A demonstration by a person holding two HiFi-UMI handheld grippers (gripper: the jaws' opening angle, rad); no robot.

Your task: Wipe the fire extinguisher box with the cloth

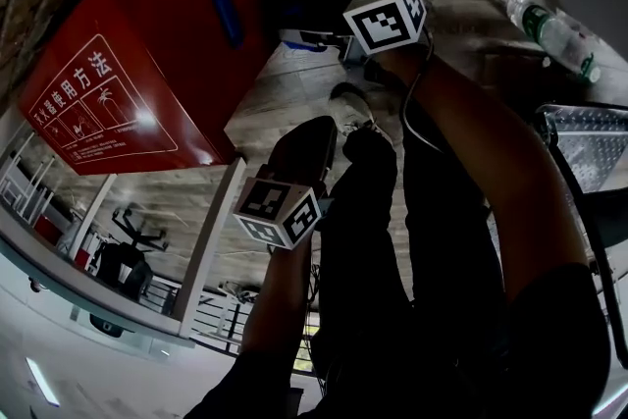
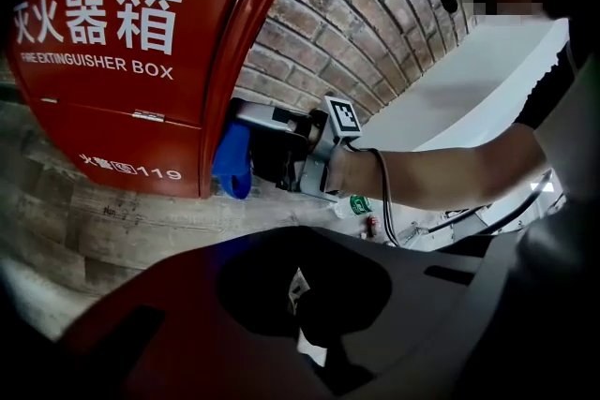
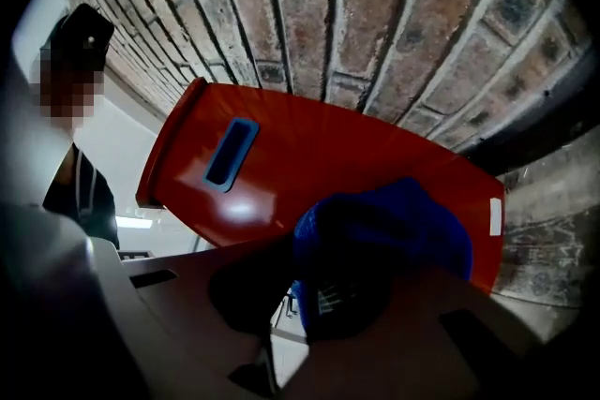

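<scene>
Now right hand-held gripper [image 3: 305, 309] clamps cloth [image 3: 384, 229] by box [image 2: 103, 98] marked "FIRE EXTINGUISHER BOX"; left hand-held gripper [image 2: 298, 295] closed, empty.

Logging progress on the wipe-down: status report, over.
Left gripper shut, empty. Right gripper shut on blue cloth, beside fire extinguisher box. Nothing blocking.

Light: dim, foregrounds nearly black.
Glare: white patches on the glossy fire extinguisher box [image 1: 147, 118] [image 3: 230, 211].
Edges: strong fisheye bending, dark vignetted corners.
Focus: nearest parts soft in both gripper views.
</scene>
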